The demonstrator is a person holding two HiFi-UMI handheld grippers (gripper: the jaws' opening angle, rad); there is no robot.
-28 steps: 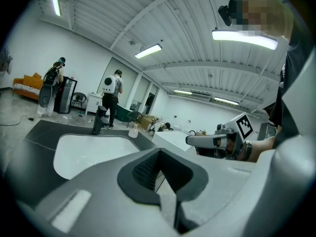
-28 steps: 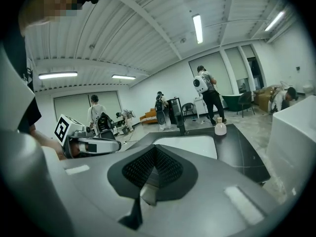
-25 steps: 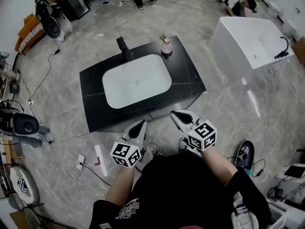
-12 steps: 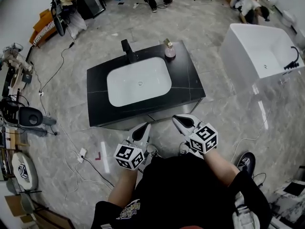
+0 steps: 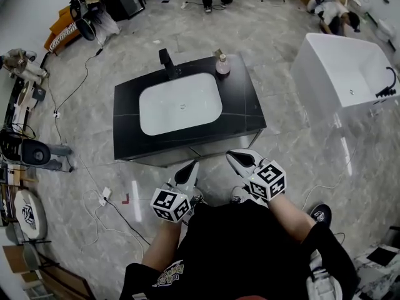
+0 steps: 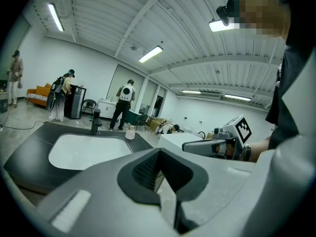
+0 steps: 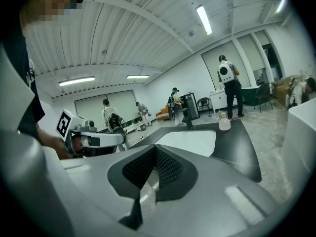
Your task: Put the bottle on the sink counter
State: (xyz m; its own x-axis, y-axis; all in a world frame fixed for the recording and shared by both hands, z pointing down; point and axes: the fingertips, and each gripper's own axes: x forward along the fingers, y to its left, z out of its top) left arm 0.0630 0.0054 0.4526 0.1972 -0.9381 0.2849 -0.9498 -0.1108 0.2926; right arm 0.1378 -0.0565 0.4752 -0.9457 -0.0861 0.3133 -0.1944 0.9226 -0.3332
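A big open workshop with a grey marble floor; the black sink counter (image 5: 247, 114) stands in the middle of it, a white basin (image 5: 180, 103) set into it and a dark faucet (image 5: 167, 63) at its far edge. The bottle (image 5: 222, 65) already stands upright on the counter's far right corner, right of the faucet.

I hold the left gripper (image 5: 187, 172) and right gripper (image 5: 240, 159) on the near side, well apart from the bottle, both clenched on nothing.

My worry is that the bottle sits close to the far edge. Reaching in with the jaws pressed together would nudge it over or off. A cable (image 5: 119, 214) trails across the floor near left, a snag if I step that way.

The head view gives the bottle's place on the counter. Only the gripper views show the pads meeting, and people standing far across the room.
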